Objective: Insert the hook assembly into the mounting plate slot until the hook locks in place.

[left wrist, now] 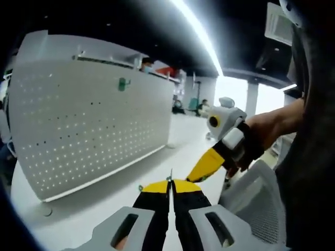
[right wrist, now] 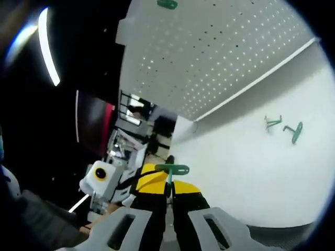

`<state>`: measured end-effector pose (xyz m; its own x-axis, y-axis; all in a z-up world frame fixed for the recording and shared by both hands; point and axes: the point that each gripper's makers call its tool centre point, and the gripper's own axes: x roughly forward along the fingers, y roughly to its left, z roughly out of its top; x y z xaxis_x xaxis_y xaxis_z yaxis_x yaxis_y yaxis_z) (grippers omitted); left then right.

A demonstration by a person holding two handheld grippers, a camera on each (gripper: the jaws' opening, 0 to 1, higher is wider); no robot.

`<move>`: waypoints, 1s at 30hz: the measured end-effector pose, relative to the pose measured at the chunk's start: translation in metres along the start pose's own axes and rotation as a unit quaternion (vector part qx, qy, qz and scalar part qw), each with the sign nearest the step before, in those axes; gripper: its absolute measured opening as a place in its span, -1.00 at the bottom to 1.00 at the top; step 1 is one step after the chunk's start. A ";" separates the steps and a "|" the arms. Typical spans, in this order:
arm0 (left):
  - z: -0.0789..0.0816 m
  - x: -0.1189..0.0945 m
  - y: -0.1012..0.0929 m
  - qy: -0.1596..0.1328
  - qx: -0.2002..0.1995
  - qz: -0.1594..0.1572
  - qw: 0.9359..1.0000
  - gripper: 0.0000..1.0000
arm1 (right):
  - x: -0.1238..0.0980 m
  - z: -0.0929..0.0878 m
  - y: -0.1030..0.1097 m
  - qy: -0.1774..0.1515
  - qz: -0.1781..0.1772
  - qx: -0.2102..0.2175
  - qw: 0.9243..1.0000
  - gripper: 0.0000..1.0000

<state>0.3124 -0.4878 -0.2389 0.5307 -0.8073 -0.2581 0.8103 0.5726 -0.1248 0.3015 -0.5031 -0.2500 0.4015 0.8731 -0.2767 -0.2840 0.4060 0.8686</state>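
Observation:
The white pegboard mounting plate (left wrist: pixel 94 125) stands upright on the table, with one green hook (left wrist: pixel 123 83) hanging high on it. My left gripper (left wrist: pixel 170 184) is shut, a thin green hook piece (left wrist: pixel 170 177) pinched edge-on between its yellow tips. The right gripper (left wrist: pixel 207 166), held by a hand (left wrist: pixel 264 133), comes in from the right and meets those tips. In the right gripper view, my right gripper (right wrist: pixel 169 187) is shut on the stem of a green hook (right wrist: pixel 170 169), whose crossbar shows above the tips. The left gripper (right wrist: pixel 137 180) touches in from the left. The pegboard (right wrist: pixel 220 47) spans the top.
Two loose green hooks (right wrist: pixel 272 123) (right wrist: pixel 294 132) lie on the white table (right wrist: pixel 246 178) near the pegboard's base. One mounted hook (right wrist: pixel 167 4) sits at the board's edge. A white mesh basket (left wrist: pixel 256 204) is at my right. People and office furniture sit far behind.

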 end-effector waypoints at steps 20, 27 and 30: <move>0.001 -0.006 0.023 0.033 0.006 0.068 0.997 -0.98 | -0.001 0.031 0.018 -0.053 -0.031 -0.164 0.985 -0.86; -0.010 -0.011 0.031 0.061 -0.012 0.099 0.993 -0.98 | -0.008 0.033 0.026 -0.040 -0.063 -0.292 0.953 -0.85; -0.019 -0.015 0.036 0.078 -0.010 0.116 0.990 -0.98 | -0.008 0.024 0.032 -0.023 -0.051 -0.297 0.953 -0.89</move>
<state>0.3292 -0.4525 -0.2574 0.6551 -0.6232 -0.4271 0.6659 0.7434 -0.0635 0.3098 -0.5032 -0.2101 0.4874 0.8136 -0.3170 -0.6793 0.5814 0.4477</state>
